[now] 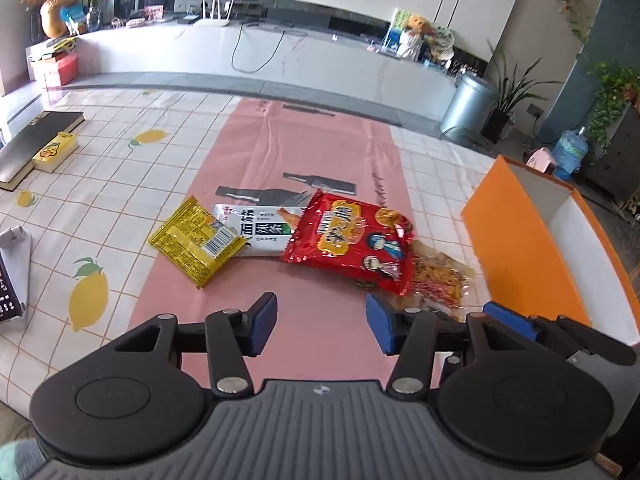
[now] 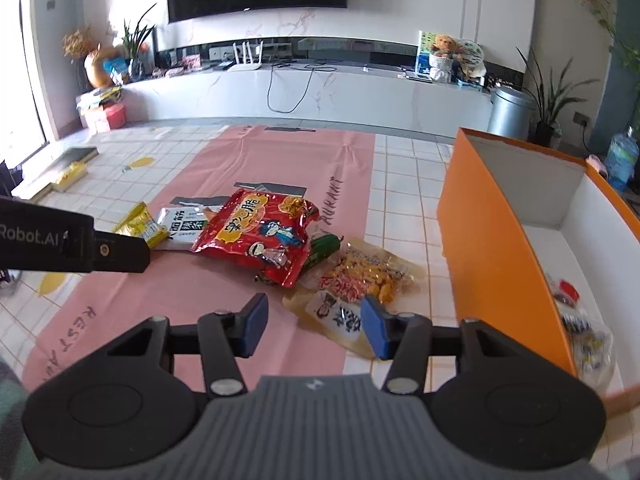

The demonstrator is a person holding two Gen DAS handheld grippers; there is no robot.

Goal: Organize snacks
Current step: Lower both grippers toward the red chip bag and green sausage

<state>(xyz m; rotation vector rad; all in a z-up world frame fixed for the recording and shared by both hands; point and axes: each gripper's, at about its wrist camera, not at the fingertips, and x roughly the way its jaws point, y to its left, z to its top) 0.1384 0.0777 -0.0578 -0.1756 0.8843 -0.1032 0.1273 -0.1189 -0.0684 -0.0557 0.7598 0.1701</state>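
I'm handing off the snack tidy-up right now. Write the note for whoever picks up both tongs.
Left tongs: open, empty, low over the pink mat, short of the pile.
Right tongs: open, empty, right pad at the edge of the clear pouch of orange and red snacks; not gripping.
On the mat, left to right: yellow foil packet, white packet with black lettering, large red crinkly bag lying over the white one, a green packet half hidden under it, then the clear pouch.
Done: a few small wrapped snacks lie in the orange cardboard box.
Left: move the five into the box.
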